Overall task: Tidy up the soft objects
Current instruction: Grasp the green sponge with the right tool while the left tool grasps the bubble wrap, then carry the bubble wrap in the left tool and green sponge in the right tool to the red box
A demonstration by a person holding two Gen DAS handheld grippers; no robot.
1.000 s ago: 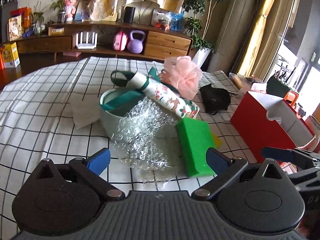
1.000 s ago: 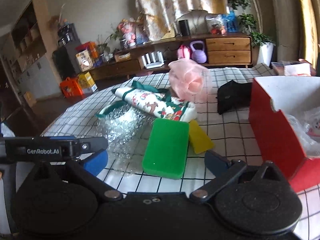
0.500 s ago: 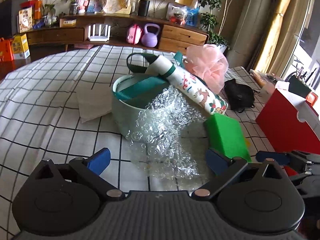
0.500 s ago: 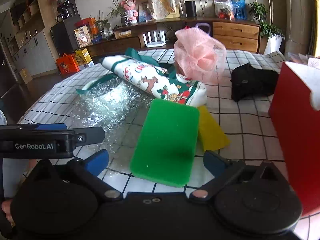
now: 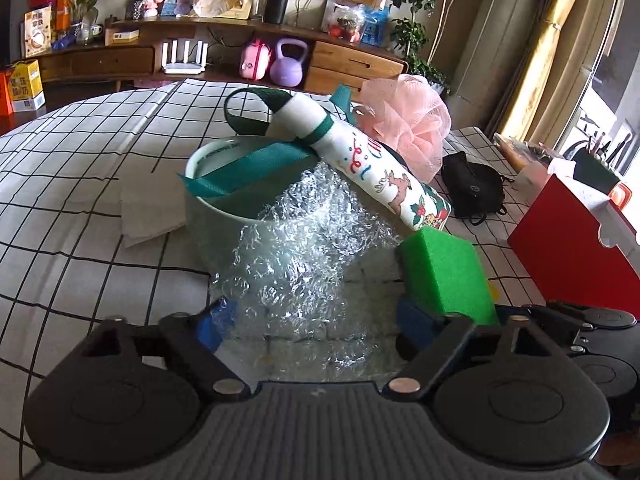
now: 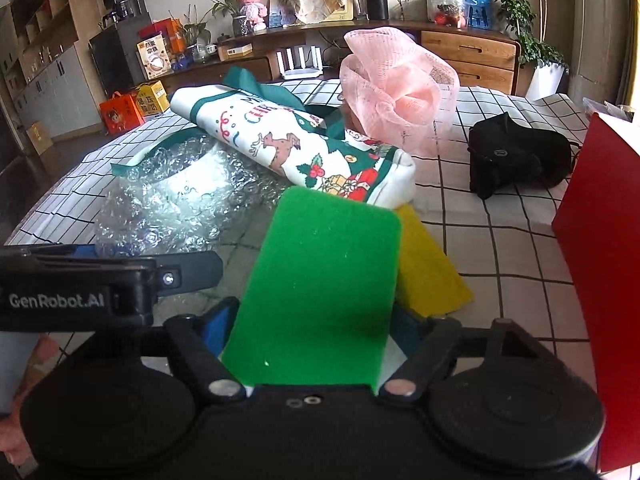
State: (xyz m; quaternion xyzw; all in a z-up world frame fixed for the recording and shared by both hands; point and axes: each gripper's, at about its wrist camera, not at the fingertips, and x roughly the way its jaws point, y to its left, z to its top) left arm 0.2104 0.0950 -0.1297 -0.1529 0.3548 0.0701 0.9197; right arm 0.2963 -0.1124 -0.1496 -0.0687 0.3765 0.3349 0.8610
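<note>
My left gripper (image 5: 314,324) hangs low over the checked tablecloth. Crumpled bubble wrap (image 5: 296,248) lies between its closing jaws, and I see no pad pressing it. My right gripper (image 6: 312,328) is closing on a green sponge (image 6: 324,272), and both pads touch its long sides. A yellow sponge (image 6: 428,268) lies partly under the green one. Behind them a rolled Christmas cloth (image 6: 296,148) leans on a pale green bowl (image 5: 208,208), with a pink bath pouf (image 6: 396,92) beyond.
A red open box (image 5: 572,248) stands to the right. A black pouch (image 6: 516,156) lies between it and the pouf. A white tissue (image 5: 148,212) lies left of the bowl. The left gripper's body (image 6: 120,280) sits close beside the right one.
Both grippers have come forward and down toward the pile. Their jaws have narrowed. The green sponge now sits between the right fingers, and the bubble wrap between the left ones.
</note>
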